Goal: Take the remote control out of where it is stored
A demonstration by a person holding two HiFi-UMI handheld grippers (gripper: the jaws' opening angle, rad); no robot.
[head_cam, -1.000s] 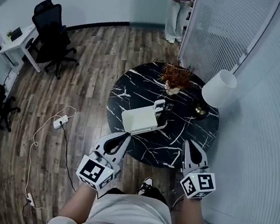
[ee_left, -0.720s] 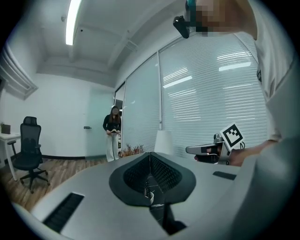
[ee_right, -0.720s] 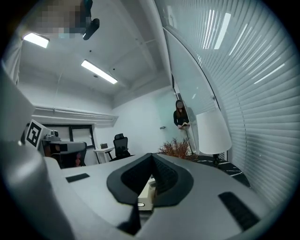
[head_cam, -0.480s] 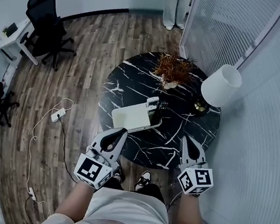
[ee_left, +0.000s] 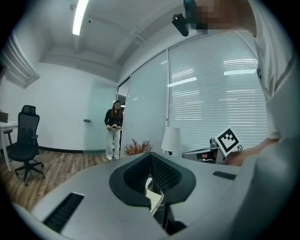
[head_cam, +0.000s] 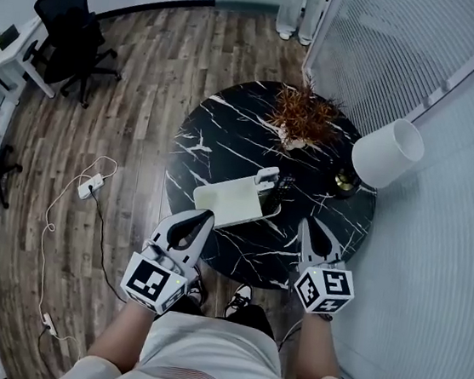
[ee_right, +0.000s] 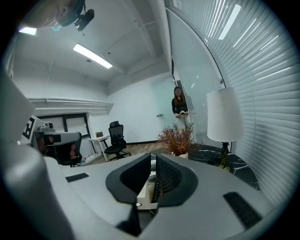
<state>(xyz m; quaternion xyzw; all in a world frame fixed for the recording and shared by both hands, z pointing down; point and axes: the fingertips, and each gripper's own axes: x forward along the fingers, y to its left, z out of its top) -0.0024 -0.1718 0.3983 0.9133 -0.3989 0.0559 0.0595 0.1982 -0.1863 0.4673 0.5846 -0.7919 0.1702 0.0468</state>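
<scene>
**Reach under way — nothing gripped yet**

The round black marble surface (head_cam: 226,140) is seen from above, and a white storage box (head_cam: 227,202) lies toward its near side. The left gripper (head_cam: 207,216) is held at the near edge, its tips closed with nothing between them. The right gripper (head_cam: 308,224) is likewise pinched shut and empty. The dark remote control (head_cam: 282,188) appears to be lodged at the box's right end, beside a small white item (head_cam: 267,177). The approach is judged to be the step in hand. Next, one gripper would need to be opened, brought over the remote control and closed on its exposed end — the box perhaps being steadied by the other.
</scene>
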